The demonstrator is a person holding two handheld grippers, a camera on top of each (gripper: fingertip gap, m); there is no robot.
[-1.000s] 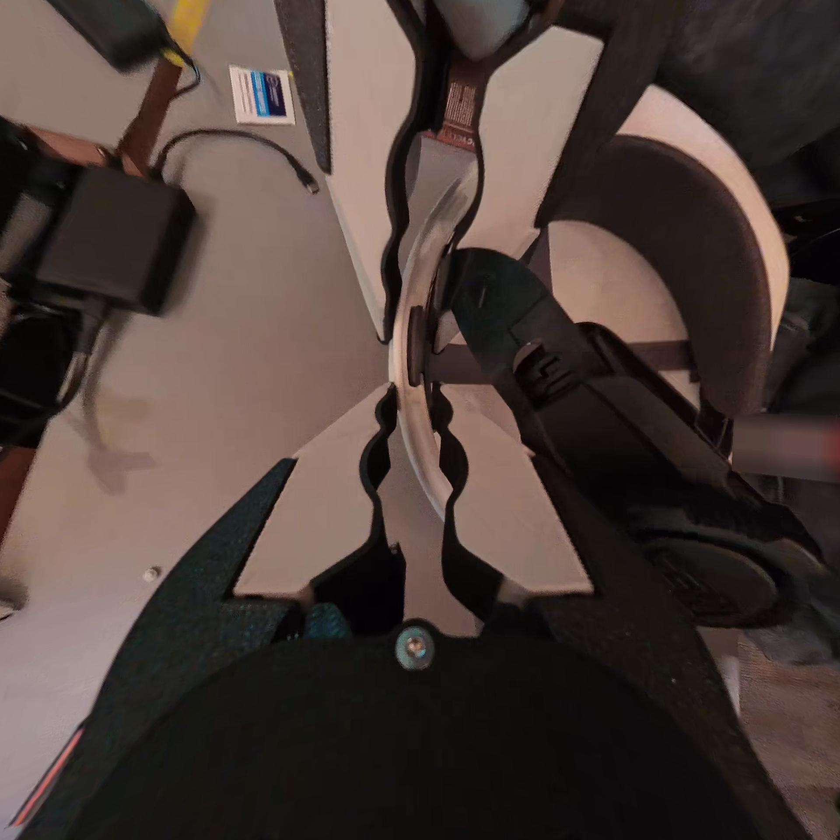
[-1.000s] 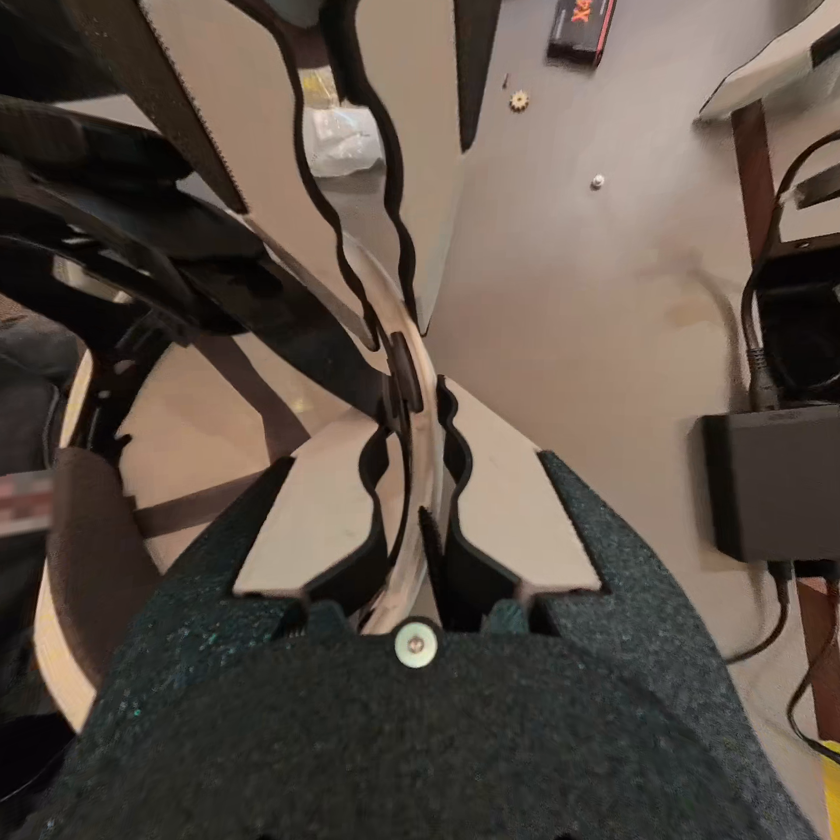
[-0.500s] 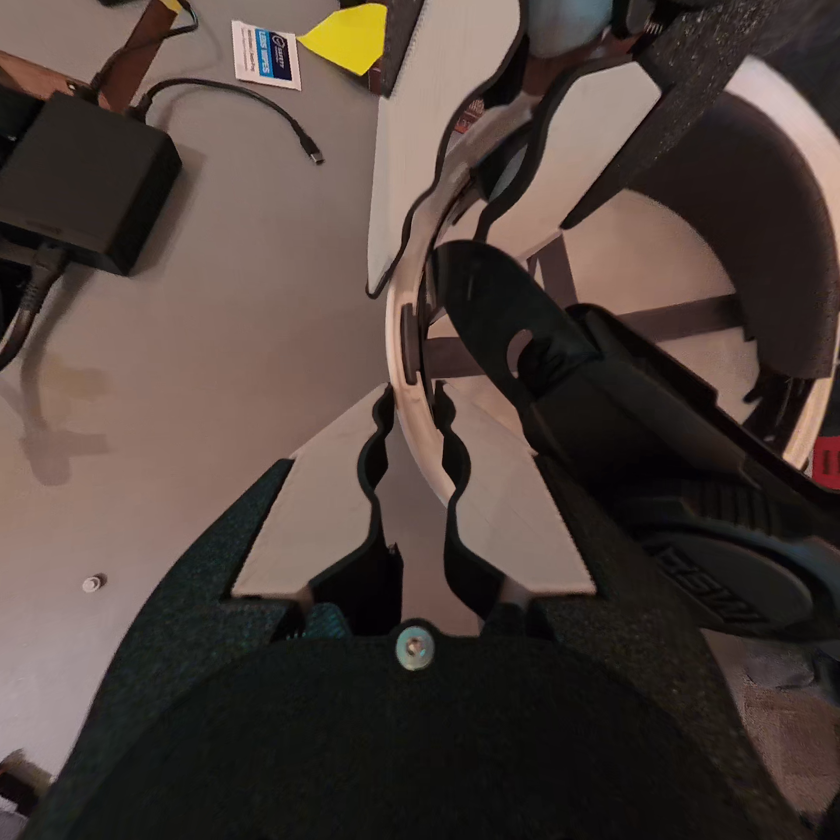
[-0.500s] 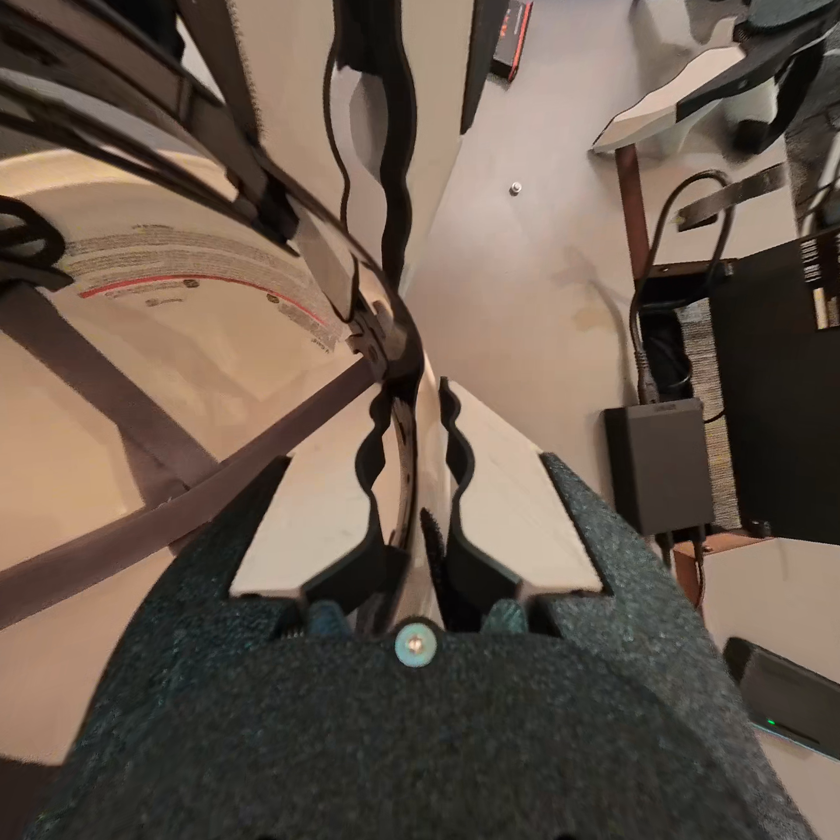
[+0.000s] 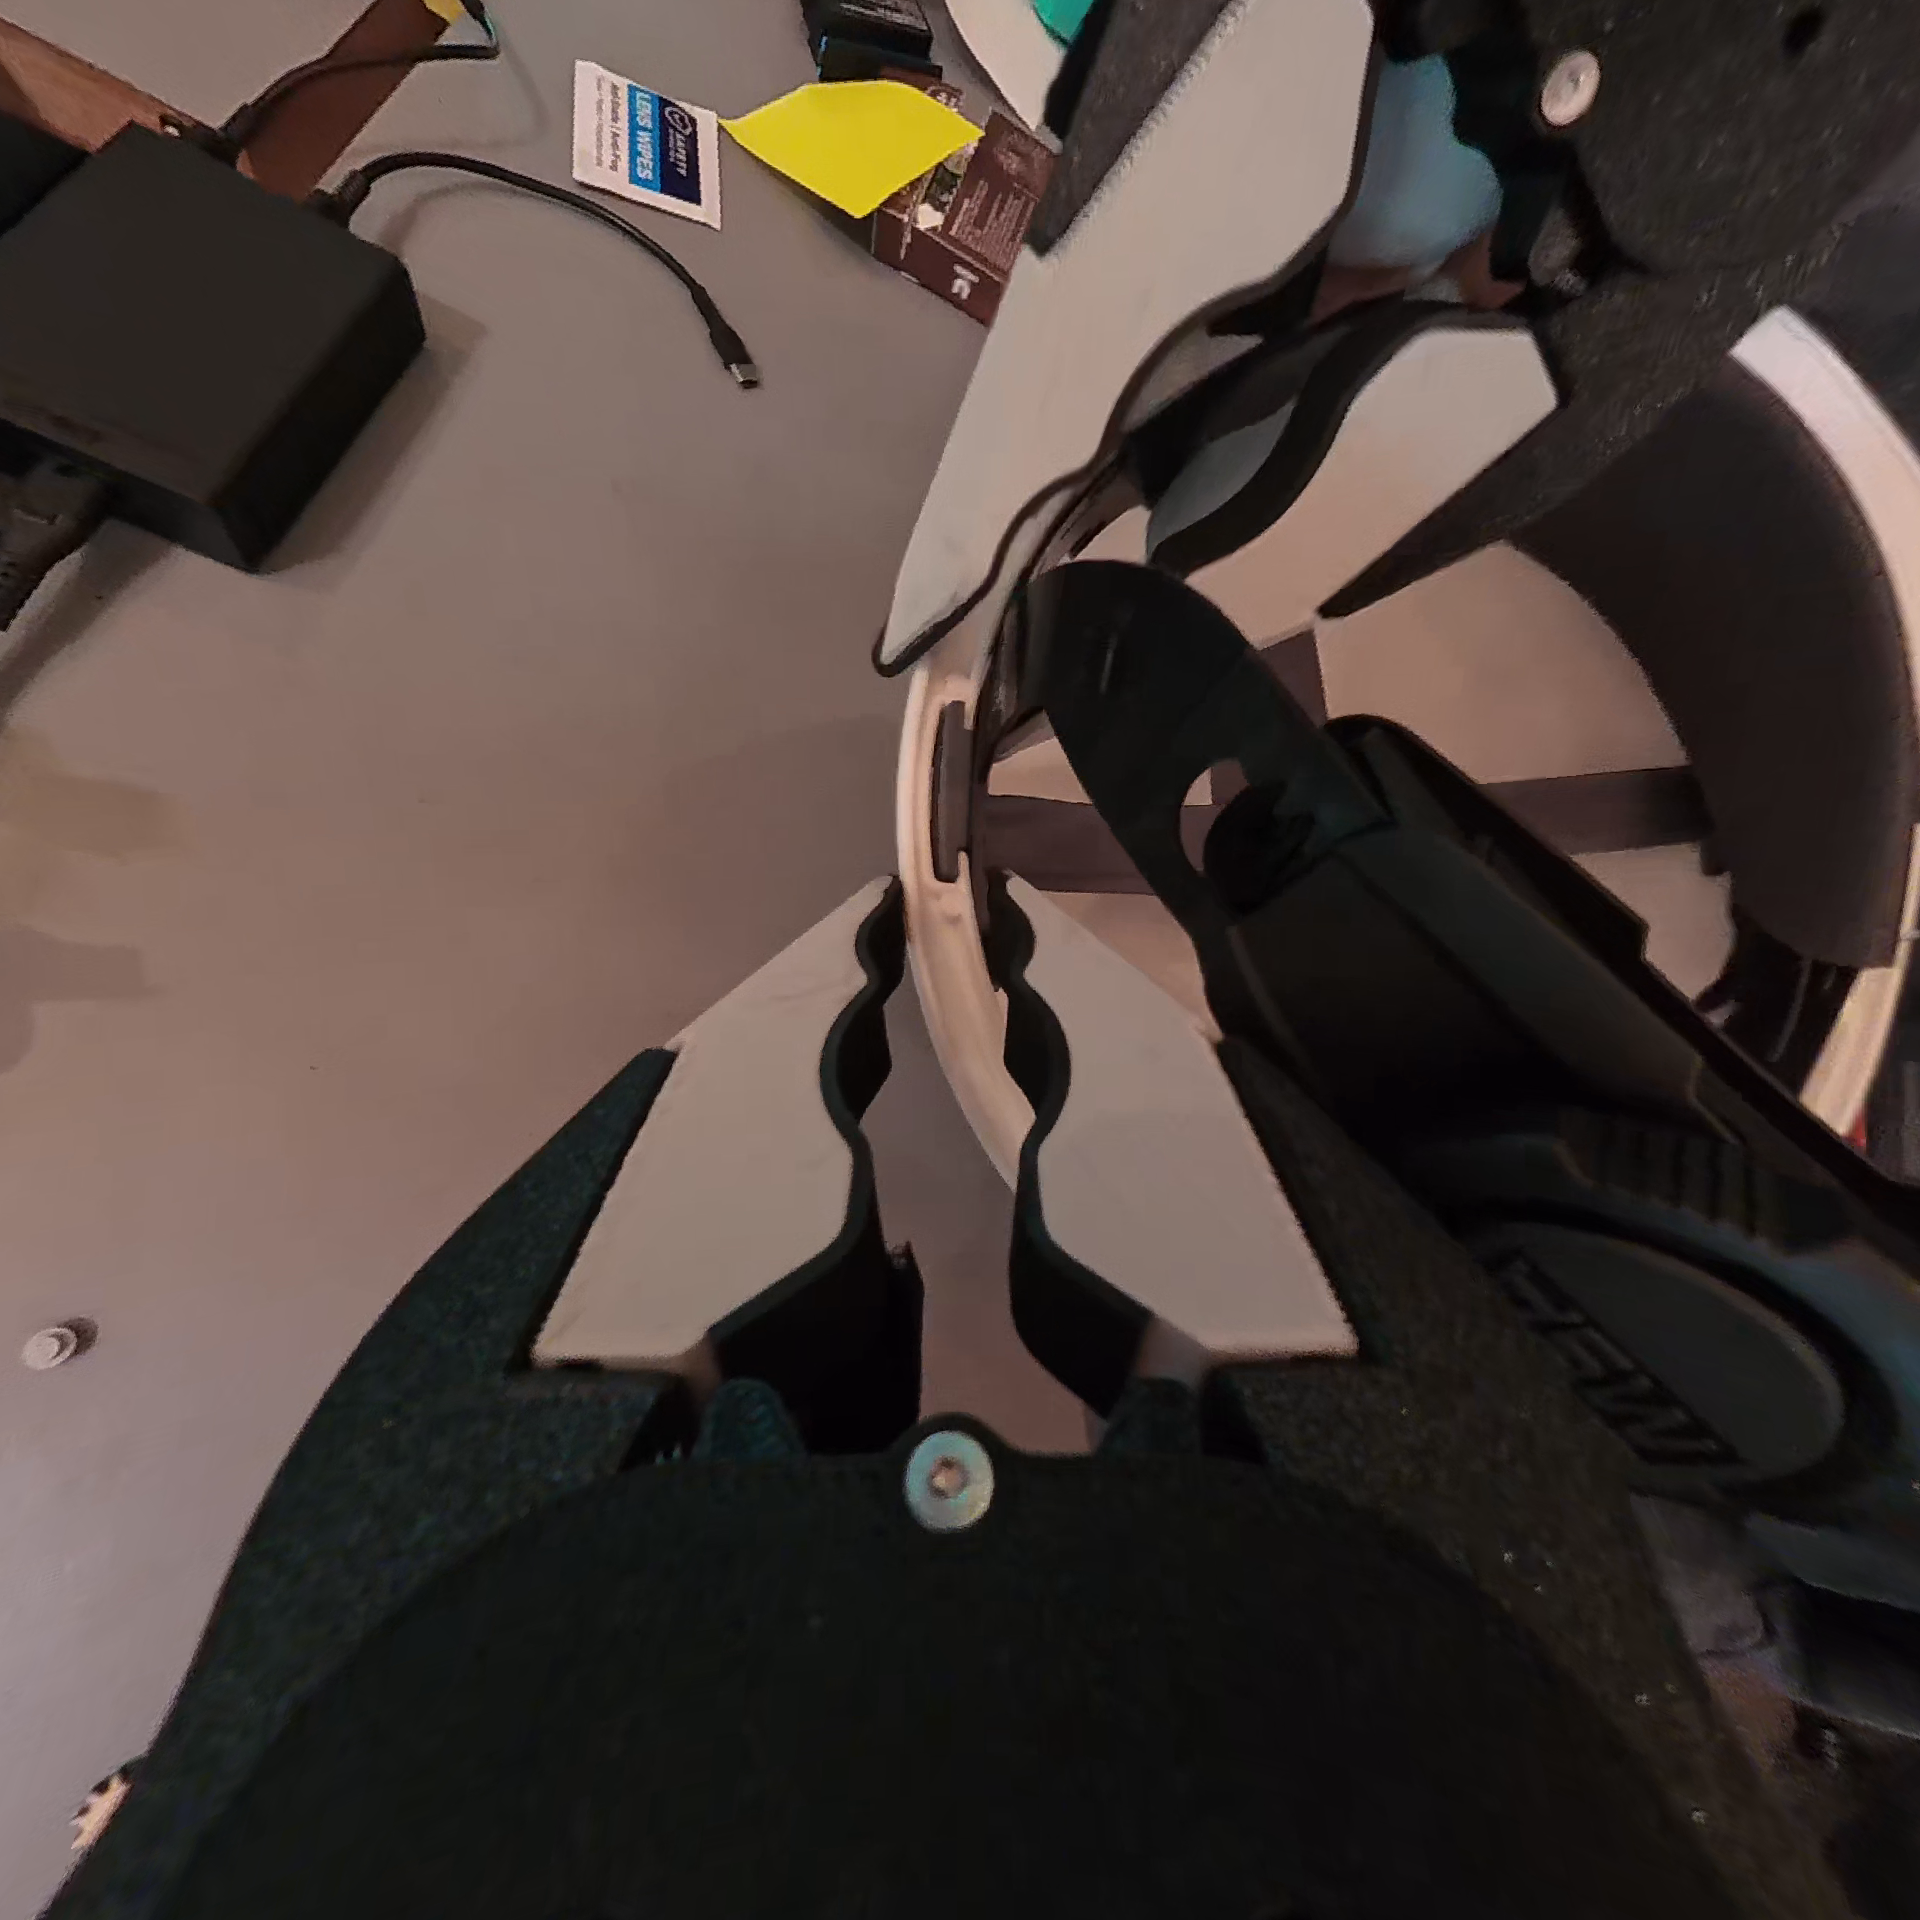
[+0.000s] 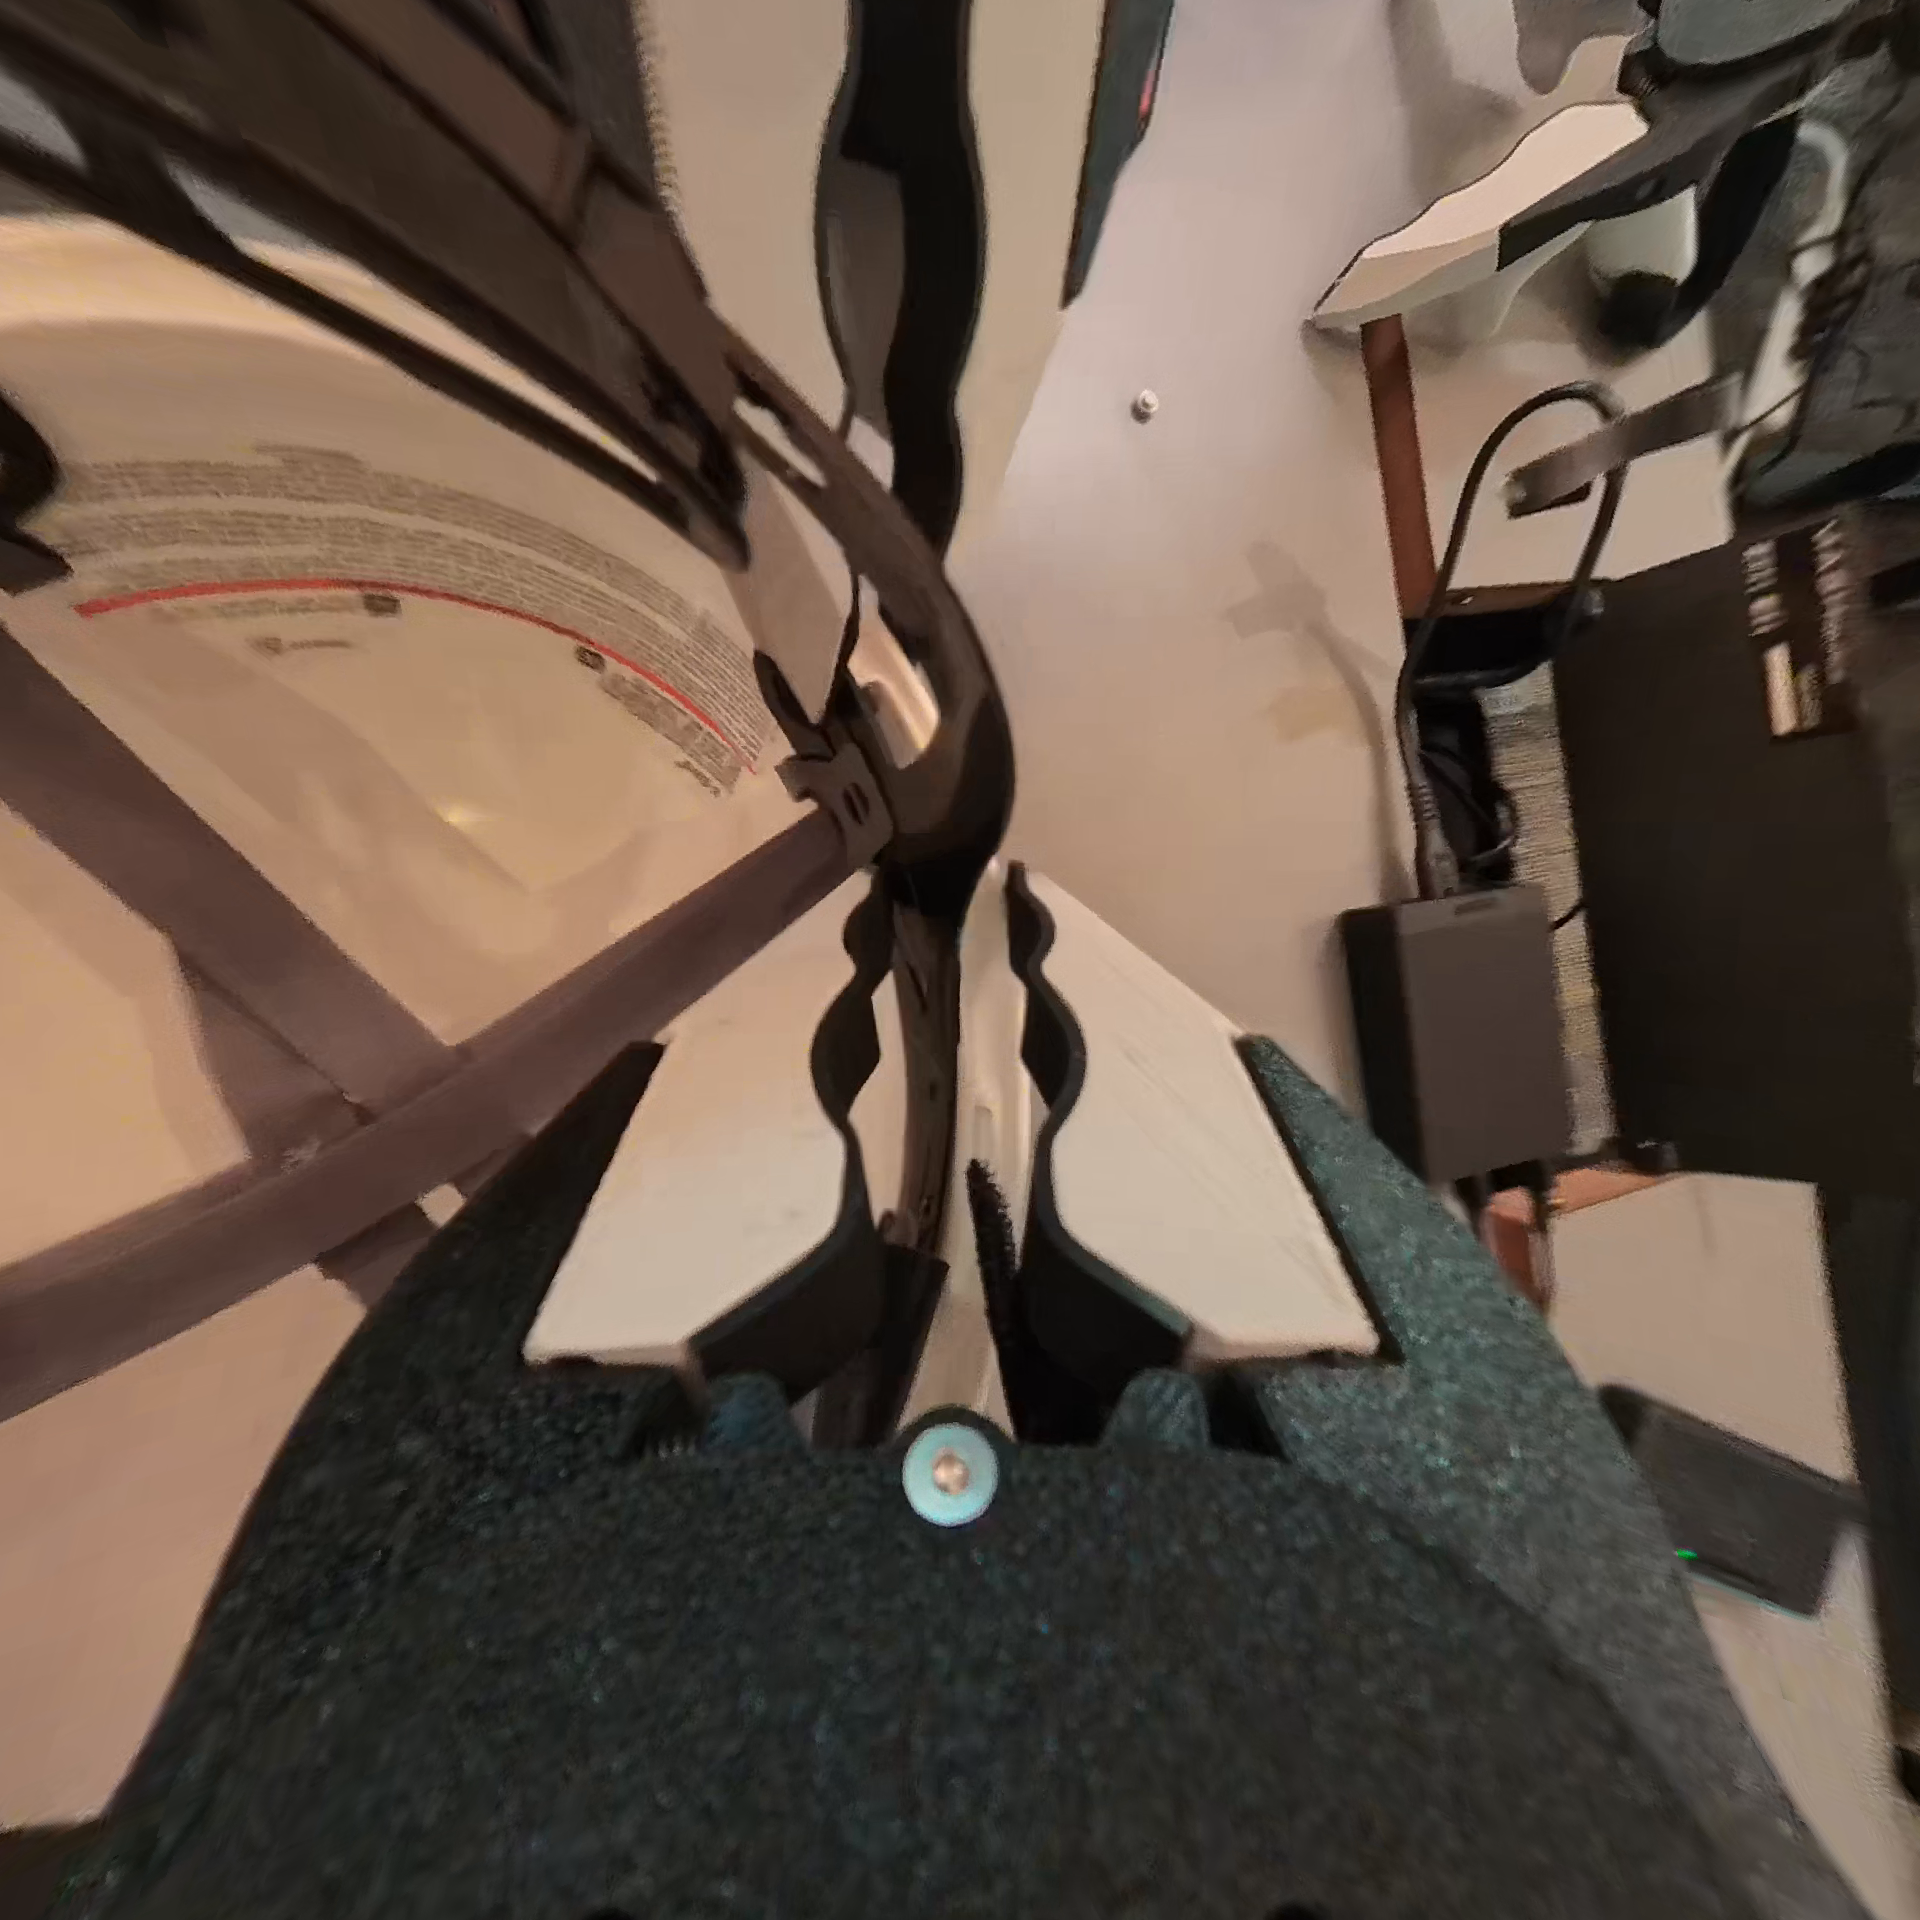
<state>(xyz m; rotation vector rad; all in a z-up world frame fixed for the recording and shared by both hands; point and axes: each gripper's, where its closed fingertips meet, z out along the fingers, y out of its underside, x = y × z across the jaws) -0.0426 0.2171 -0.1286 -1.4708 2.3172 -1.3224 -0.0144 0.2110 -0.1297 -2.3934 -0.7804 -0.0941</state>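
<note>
The white hard hat (image 5: 940, 997) is held upside down above the grey table (image 5: 520, 727), so its hollow interior faces both cameras, filling the right half of the left wrist view and the left half of the right wrist view. The left gripper (image 5: 943, 914) is nearly closed, its fingertips pinching the white rim from both sides just below a small dark slot; gripping the thin edge this way keeps the shell from swinging. The right gripper (image 6: 951, 904) is likewise closed down, on the rim together with the black headband (image 6: 935, 748) lying against it, and its pale fingers show again in the upper right of the left wrist view, clamped on the same rim a little farther along. With both holds on one side, the open bowl stays exposed: grey suspension straps (image 6: 312, 1039) cross it, a printed label (image 6: 416, 582) curves along the inner wall, and the black ratchet knob (image 5: 1662, 1351) hangs at the lower right of the left wrist view. On the table lie a black power adapter (image 5: 187, 343), a loose cable (image 5: 623, 239), a wipe packet (image 5: 646, 140), a yellow note (image 5: 852, 140) and a small screw (image 5: 57, 1348).
</note>
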